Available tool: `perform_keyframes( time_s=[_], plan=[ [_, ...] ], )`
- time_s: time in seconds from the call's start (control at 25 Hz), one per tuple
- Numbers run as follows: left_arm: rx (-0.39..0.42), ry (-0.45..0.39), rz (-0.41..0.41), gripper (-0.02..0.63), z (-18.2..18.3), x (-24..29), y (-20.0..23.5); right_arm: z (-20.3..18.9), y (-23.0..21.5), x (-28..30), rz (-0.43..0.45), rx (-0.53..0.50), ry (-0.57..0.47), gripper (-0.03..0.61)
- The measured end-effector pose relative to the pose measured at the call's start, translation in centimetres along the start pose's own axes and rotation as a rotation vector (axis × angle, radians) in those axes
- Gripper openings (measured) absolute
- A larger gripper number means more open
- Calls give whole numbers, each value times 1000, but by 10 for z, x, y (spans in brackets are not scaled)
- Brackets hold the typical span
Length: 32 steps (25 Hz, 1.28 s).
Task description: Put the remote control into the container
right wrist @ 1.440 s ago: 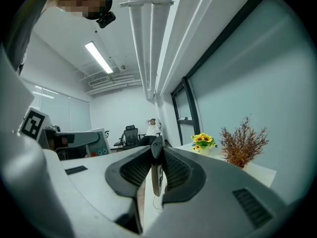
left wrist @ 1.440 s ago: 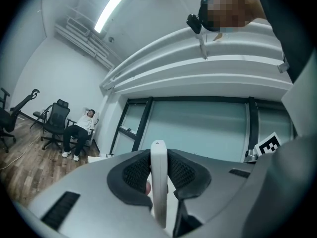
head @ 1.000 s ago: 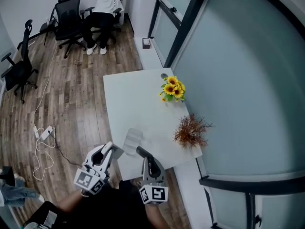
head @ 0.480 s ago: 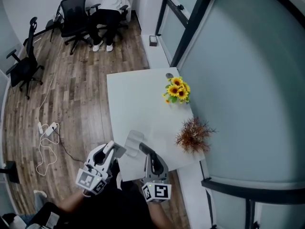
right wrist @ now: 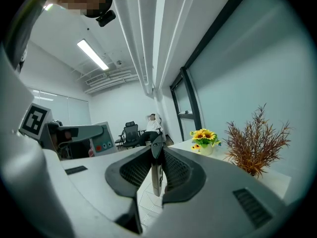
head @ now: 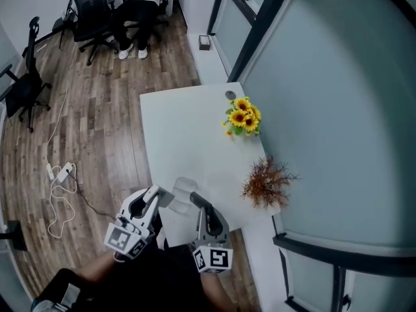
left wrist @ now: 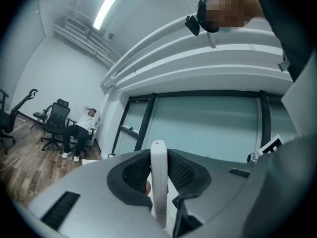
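**Remote control held at the table's near edge**
A white remote control (left wrist: 158, 182) was clamped edge-on between the jaws of the left gripper (head: 159, 197), and a slim dark item (right wrist: 156, 172) was pinched by the right gripper (head: 199, 208). Both were held near a clear container (head: 184, 187) set on the white table (head: 182, 129).

Office rm: swivel chairs (head: 91, 8), glass partition (head: 325, 109), white table (head: 182, 135).
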State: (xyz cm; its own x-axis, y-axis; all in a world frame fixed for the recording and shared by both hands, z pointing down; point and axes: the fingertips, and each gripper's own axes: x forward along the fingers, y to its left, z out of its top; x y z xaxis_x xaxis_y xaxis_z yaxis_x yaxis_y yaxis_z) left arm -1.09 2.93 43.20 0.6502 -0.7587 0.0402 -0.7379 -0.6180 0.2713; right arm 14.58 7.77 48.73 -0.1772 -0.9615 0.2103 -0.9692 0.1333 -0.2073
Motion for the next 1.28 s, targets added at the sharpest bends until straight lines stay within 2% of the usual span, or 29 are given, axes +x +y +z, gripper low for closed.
perform_keyframes(
  time_s=[0.32,0.52,0.76,1.04,1.28],
  plan=[
    [-5,31,-12,95,-8,18,14,-11,-6,19,-24,-5,26,70],
    [-9,4,-40,95,-10,34,16,-17,-11,33,-34,-1,38,71],
    [1,20,-69,95,-18,50,19,-28,-12,51,-47,9,67,70],
    [-28,51,-74,95,-35,68,29,-46,-19,68,-61,22,99,70],
    [-35,58,-83,95,-34,74,32,-60,-22,77,-73,23,139,71]
  ],
)
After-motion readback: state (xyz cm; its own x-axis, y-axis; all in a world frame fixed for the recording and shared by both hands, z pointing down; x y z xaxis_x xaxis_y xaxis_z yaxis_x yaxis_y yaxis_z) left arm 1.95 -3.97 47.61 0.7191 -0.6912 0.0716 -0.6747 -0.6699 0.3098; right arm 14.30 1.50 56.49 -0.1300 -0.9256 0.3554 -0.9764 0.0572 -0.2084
